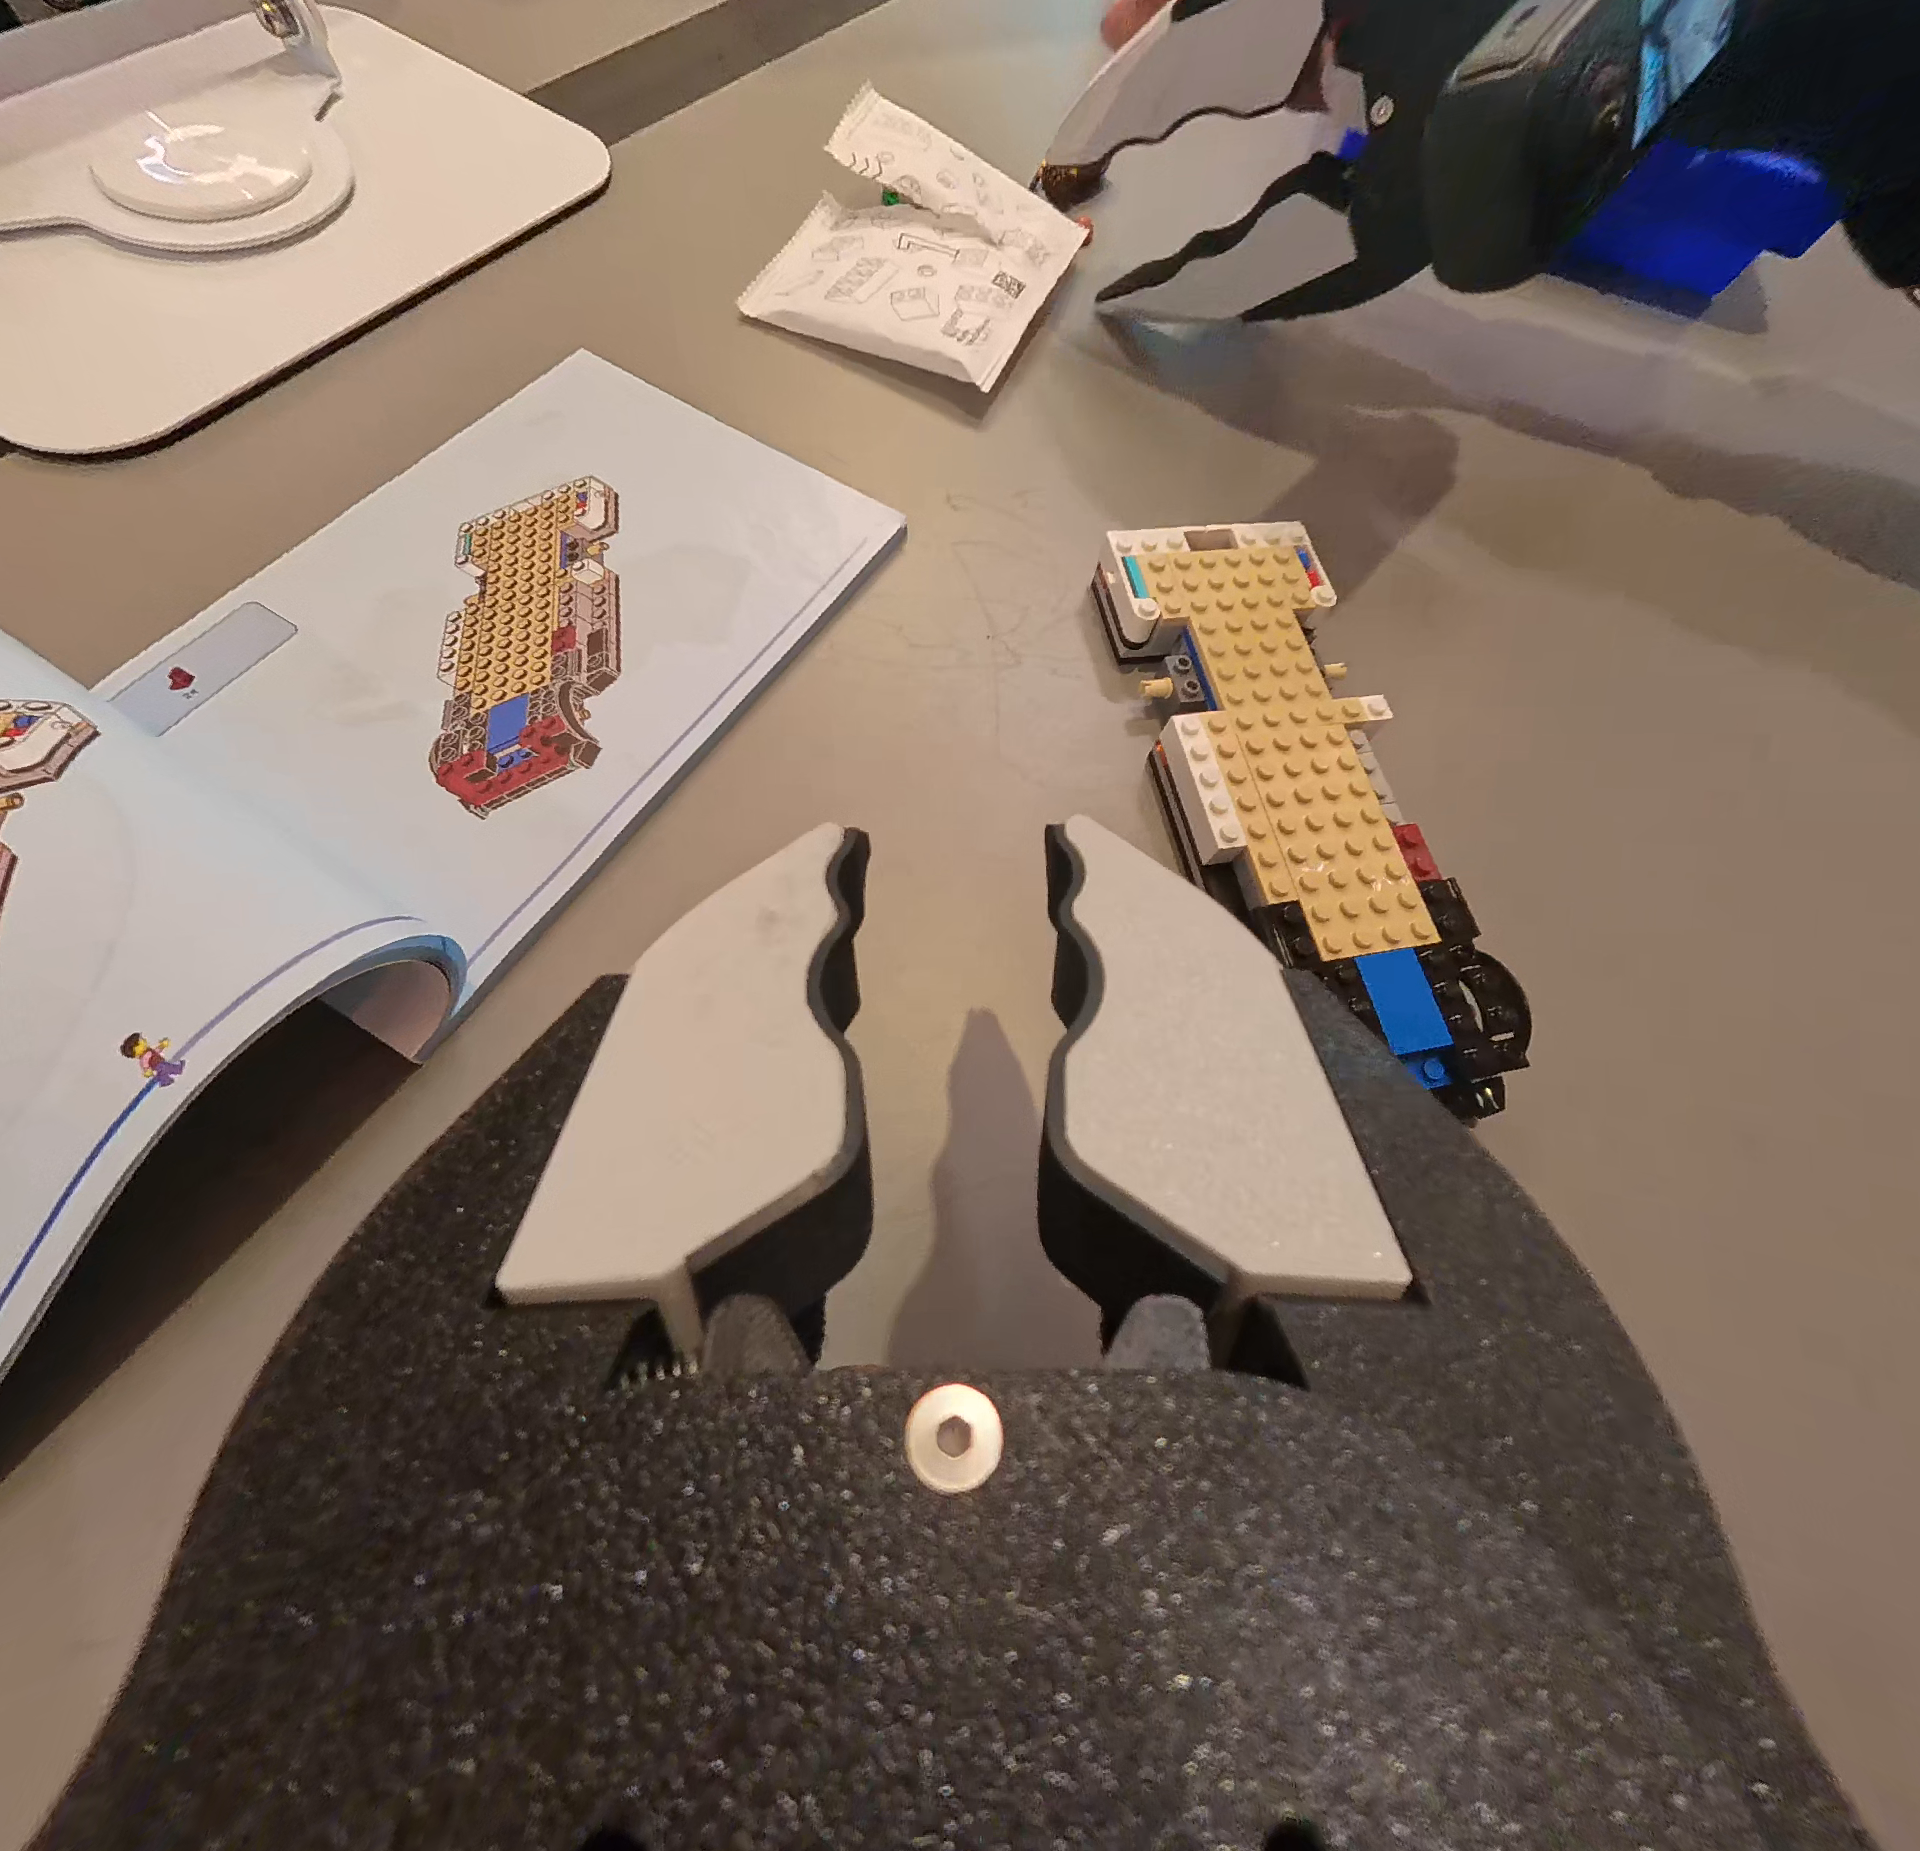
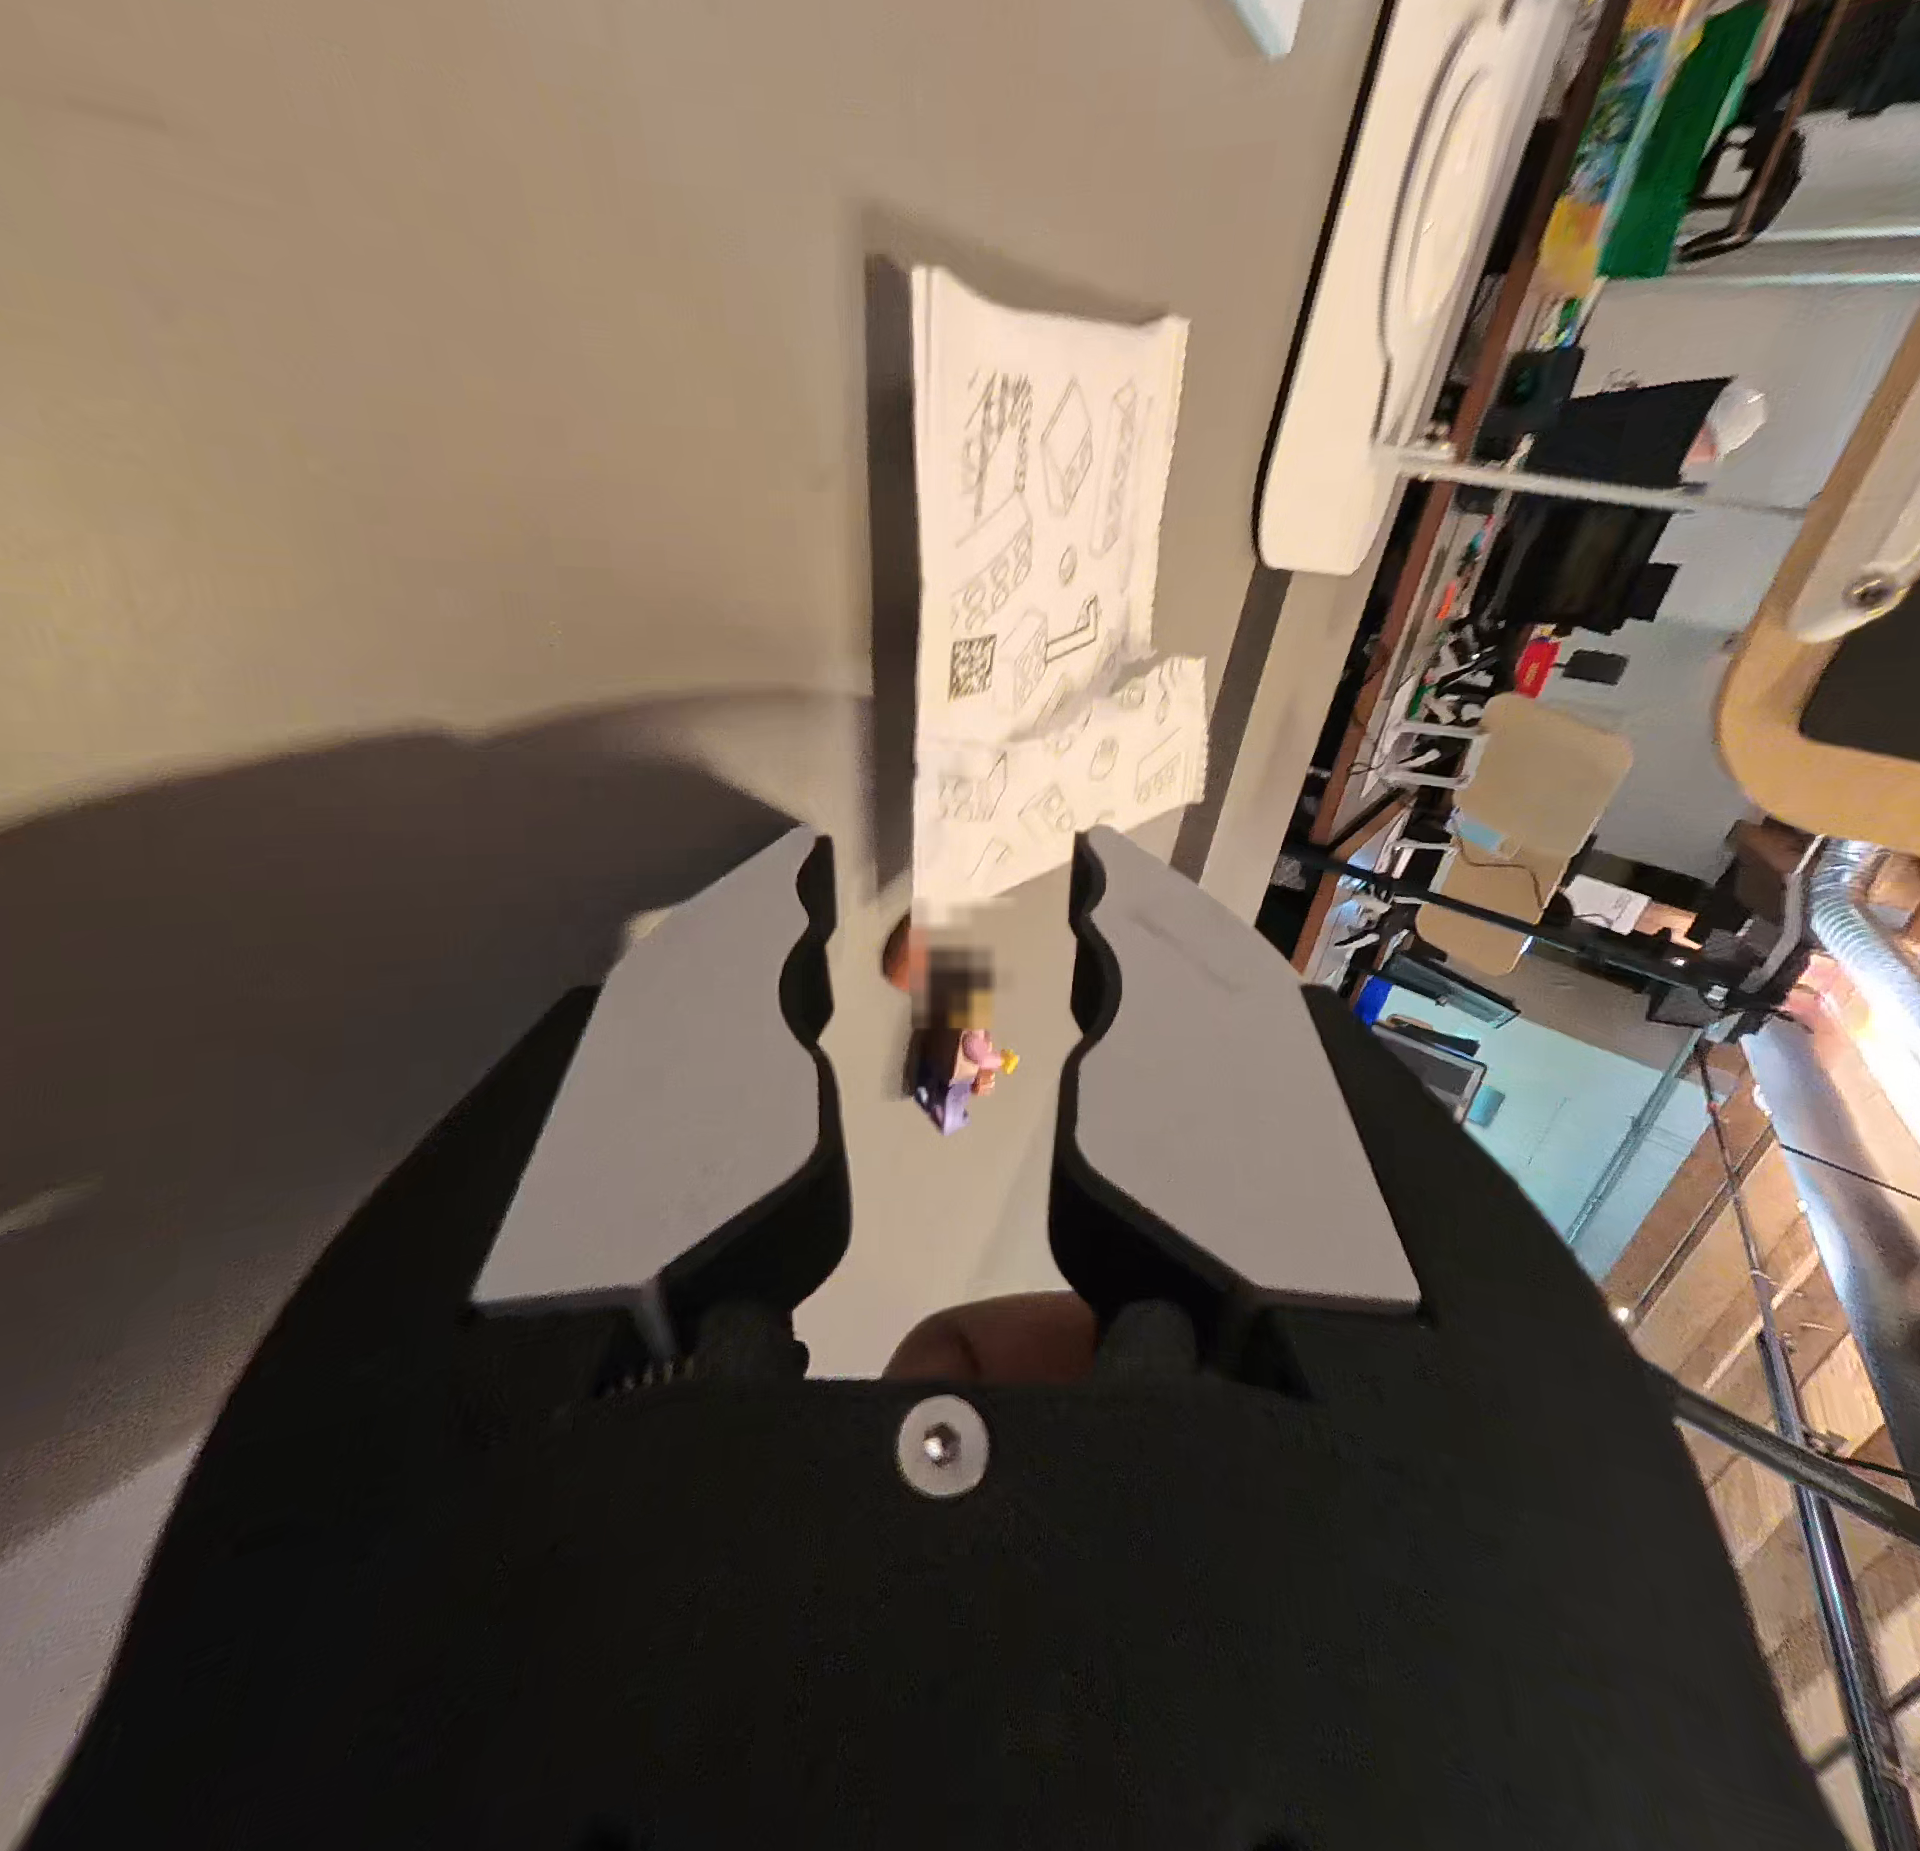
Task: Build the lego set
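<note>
My left gripper (image 1: 954,845) is open and empty, low over the grey table (image 1: 987,606). It sits between an open instruction booklet (image 1: 499,658) on its left and a long brick model (image 1: 1299,783) with a tan studded top on its right. My right gripper (image 2: 954,851) is open. A small purple toy figure (image 2: 951,1074) lies between its fingers, with a gap to each pad. A torn white paper bag (image 2: 1039,575) lies just beyond its fingertips. The left wrist view shows the right gripper (image 1: 1081,227) at the top right, beside that bag (image 1: 914,253).
A white stand base (image 1: 260,243) is on the table at the far left; it also shows in the right wrist view (image 2: 1340,347). A blue box (image 1: 1683,212) lies behind the right gripper. The table edge and a room with shelves (image 2: 1558,554) are on the right. My right fingertips sit around 30 cm from my left ones.
</note>
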